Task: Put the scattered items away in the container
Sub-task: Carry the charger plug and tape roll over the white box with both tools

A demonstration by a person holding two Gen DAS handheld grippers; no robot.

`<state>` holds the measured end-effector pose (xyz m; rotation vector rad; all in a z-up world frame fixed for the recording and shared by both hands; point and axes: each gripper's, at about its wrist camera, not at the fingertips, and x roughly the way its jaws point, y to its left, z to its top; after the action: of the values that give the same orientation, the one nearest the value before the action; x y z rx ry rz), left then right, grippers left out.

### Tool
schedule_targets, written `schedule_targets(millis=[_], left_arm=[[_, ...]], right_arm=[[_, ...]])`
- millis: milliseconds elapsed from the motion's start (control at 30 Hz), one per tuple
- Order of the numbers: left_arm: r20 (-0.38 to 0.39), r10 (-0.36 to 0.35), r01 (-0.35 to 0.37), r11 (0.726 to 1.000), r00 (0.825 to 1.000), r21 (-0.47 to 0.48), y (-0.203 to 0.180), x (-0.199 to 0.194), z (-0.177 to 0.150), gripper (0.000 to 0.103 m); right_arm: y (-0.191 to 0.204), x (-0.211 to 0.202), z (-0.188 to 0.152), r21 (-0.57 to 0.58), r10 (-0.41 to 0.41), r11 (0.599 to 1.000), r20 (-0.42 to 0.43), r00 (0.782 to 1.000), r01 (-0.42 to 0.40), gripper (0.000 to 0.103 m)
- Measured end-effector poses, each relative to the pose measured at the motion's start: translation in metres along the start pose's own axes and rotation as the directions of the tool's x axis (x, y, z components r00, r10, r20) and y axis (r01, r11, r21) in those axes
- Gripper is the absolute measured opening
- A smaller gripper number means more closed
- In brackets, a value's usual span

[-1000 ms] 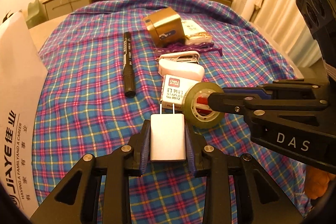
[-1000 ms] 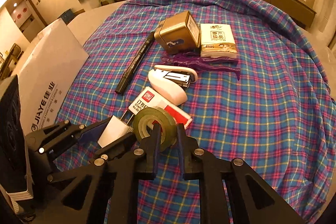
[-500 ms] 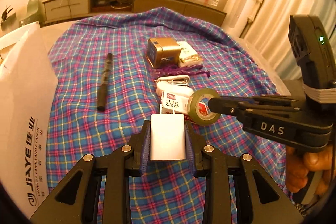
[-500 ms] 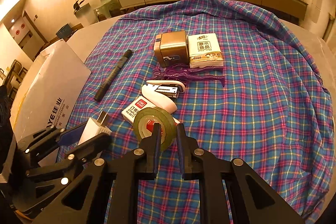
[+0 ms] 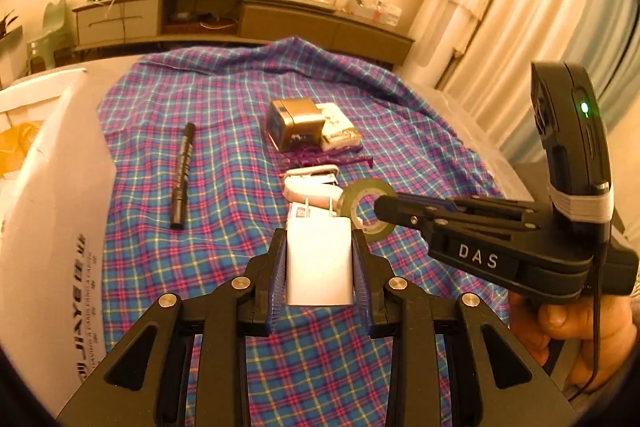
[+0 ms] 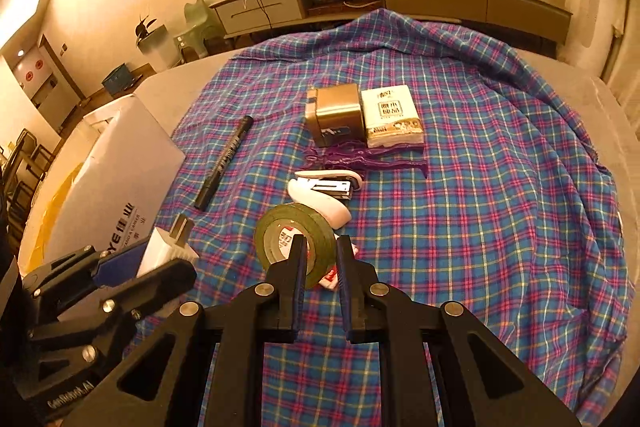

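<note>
Lying on cloth (image 6: 480, 211): one marker (image 6: 224, 163), one stapler (image 6: 324, 191).

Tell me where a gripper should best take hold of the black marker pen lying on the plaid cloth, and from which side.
Grip the black marker pen mid-barrel, coming straight down from above with the fingers straddling its width. It lies flat on the plaid cloth, long and thin, with open cloth on both sides; the white cardboard box stands apart from it, so either side probably has finger room.

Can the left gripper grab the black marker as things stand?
Probably not yet: the left gripper is shut on the white charger, so its jaws are occupied. The black marker lies uncovered on the plaid cloth, path otherwise clear.
</note>
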<state>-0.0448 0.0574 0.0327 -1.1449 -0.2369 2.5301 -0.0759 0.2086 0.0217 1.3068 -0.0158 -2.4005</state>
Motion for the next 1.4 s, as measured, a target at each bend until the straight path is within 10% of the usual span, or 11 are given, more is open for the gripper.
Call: schedule_targets(millis=[1400], left_arm=[[0.21, 0.049, 0.013, 0.959, 0.977, -0.283, 0.124, -0.132, 0.0, 0.032]], right_arm=[[0.162, -0.043, 0.007, -0.12, 0.12, 0.986, 0.049, 0.992, -0.113, 0.016]])
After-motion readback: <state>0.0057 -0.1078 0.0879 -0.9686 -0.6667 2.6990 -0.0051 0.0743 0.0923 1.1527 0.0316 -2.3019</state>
